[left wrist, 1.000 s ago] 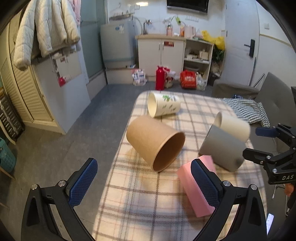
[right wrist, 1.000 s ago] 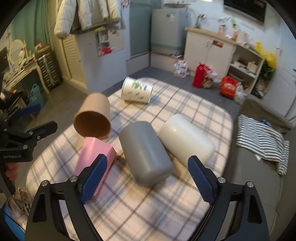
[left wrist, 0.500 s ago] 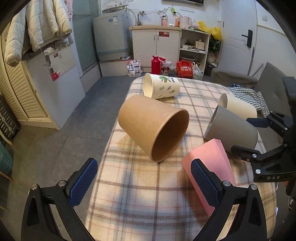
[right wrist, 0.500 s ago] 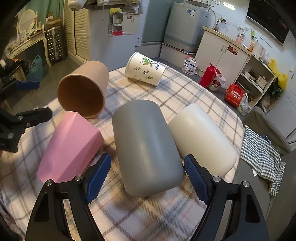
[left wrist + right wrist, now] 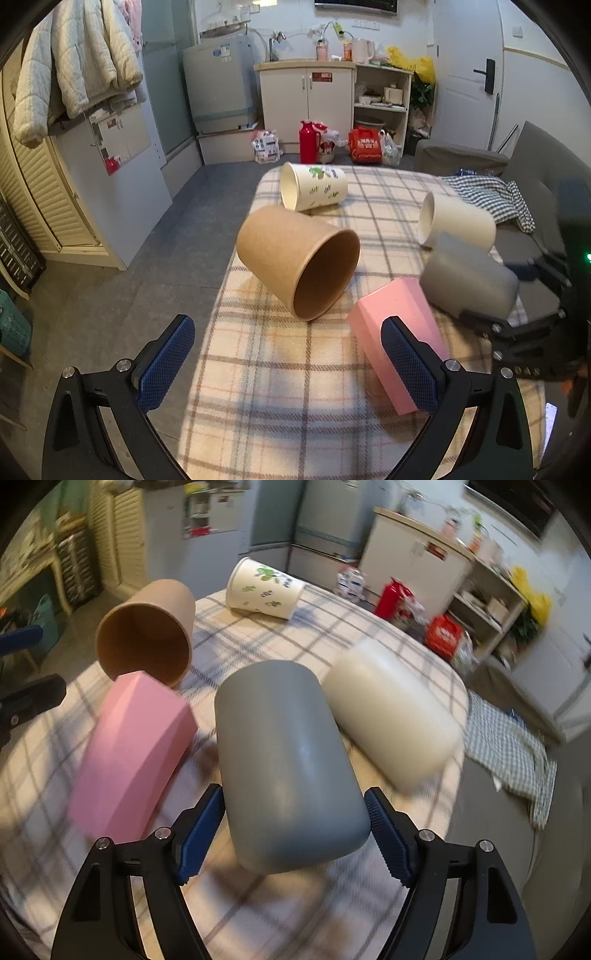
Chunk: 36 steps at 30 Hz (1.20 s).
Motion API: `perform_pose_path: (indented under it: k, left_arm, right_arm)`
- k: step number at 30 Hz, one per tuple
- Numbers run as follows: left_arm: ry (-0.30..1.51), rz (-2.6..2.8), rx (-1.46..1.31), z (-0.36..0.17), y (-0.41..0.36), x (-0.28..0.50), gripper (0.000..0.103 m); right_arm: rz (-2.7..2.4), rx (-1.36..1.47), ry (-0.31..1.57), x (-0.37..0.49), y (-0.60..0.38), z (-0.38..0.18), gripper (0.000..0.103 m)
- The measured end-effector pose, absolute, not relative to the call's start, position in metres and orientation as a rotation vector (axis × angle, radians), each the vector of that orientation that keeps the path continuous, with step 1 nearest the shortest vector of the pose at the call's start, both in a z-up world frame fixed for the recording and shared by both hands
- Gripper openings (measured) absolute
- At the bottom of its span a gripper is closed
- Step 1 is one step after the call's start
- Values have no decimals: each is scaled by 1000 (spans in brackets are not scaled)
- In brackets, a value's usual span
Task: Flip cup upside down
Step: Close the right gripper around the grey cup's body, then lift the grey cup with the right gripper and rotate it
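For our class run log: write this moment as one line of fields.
stage: grasp approach | right gripper: fingers either side of gray cup, contact unclear | left gripper: open, empty | gray cup: on its side on plaid cloth

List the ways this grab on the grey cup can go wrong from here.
1. The right gripper has its jaws either side of the grey cup near its closed end; the smooth rounded wall may slip out as they close.
2. The pink cup and white cup lie close on both sides, so lifting or turning could knock them.
3. The right wrist view is blurred; closing mid-motion may land off-centre.
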<state>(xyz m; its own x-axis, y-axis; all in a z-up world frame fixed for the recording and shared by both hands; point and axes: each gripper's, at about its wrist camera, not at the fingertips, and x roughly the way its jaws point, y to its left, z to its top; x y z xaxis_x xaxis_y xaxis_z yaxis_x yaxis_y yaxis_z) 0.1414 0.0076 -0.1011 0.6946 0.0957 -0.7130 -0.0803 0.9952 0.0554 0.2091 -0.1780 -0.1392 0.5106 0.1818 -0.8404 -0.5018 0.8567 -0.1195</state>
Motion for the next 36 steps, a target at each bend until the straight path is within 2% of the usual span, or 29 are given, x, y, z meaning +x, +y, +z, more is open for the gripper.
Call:
perform_pose_path:
  k: [12, 18, 28, 36]
  left_arm:
    - [715, 67, -15, -62, 8, 87, 103]
    - [712, 74, -36, -60, 14, 65, 103]
    - [738, 110, -72, -71, 38, 47, 103]
    - [744, 115, -52, -72, 37, 42, 103]
  right_arm:
    - [297, -142, 996, 95, -206, -115, 75]
    - [245, -3, 1010, 53, -198, -116, 75]
    - [282, -74, 1066, 35, -134, -134, 74]
    - [315, -47, 1106, 30, -121, -142, 74]
